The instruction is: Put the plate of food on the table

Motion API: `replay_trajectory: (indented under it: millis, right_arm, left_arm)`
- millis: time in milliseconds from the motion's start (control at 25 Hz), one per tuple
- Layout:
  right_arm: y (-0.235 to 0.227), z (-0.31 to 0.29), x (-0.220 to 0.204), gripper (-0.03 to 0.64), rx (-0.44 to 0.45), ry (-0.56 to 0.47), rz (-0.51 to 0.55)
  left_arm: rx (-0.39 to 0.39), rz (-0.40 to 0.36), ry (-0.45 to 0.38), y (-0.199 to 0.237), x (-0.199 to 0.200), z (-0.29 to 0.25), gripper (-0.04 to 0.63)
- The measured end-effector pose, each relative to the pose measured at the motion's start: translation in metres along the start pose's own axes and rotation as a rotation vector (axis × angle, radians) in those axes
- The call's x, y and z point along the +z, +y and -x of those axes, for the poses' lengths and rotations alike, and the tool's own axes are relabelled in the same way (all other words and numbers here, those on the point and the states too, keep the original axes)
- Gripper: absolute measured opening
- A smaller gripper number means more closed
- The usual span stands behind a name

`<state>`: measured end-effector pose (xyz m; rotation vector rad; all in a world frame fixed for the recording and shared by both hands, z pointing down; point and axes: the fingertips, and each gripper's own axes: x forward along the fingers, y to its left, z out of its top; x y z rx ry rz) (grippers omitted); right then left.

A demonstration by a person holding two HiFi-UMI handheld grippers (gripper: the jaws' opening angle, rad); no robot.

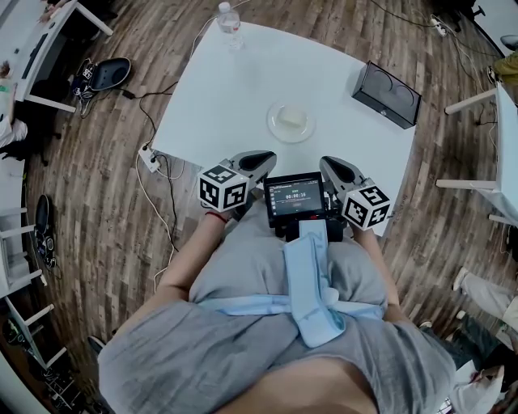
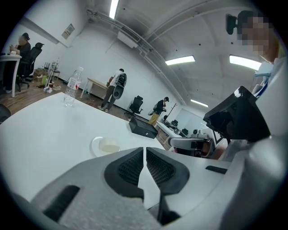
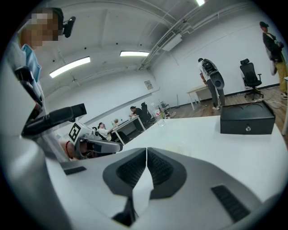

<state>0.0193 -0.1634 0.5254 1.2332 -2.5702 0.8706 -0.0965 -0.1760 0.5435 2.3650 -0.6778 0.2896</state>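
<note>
Floorboards (image 1: 105, 210) ringed a white desk (image 1: 227, 97) in the upper middle of the head view. The plate of food (image 1: 291, 121) sat on the desk, a little right of the frame's centre and well apart from both tools. A water bottle (image 1: 230, 18) stood upright at the desk's top edge, and a black box (image 1: 387, 94) lay near its right corner. Below the plate, at the desk's lower edge, the left hand-held gripper (image 1: 257, 162) and the right hand-held gripper (image 1: 338, 168) were held side by side against the person's body, with a small dark screen (image 1: 295, 198) between them.

In the left gripper view, the jaws were pressed together tip to tip at the lower middle of the frame. The plate (image 2: 104, 146) lay on the desk just left of and above the jaws, apart from them. The bottle (image 2: 72, 87) stood at the upper left and the box (image 2: 144, 127) near the centre.

In the right gripper view, the jaws likewise met along one thin seam. The box (image 3: 247, 119) rested on the desk at the right, and the other tool's marker cube (image 3: 74, 131) showed at the left.
</note>
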Motion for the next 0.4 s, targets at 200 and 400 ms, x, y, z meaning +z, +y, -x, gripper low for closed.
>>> replay_trajectory:
  millis: [200, 400]
  right_arm:
    - [0.0013, -0.0011, -0.0011, 0.034, 0.001, 0.002, 0.003]
    - [-0.0015, -0.0038, -0.0051, 0.034, 0.004, 0.001, -0.001]
  left_arm:
    - [-0.001, 0.0, 0.001, -0.0001, -0.0021, 0.002, 0.031]
    - [0.002, 0.007, -0.005, 0.0029, -0.0057, 0.0006, 0.031]
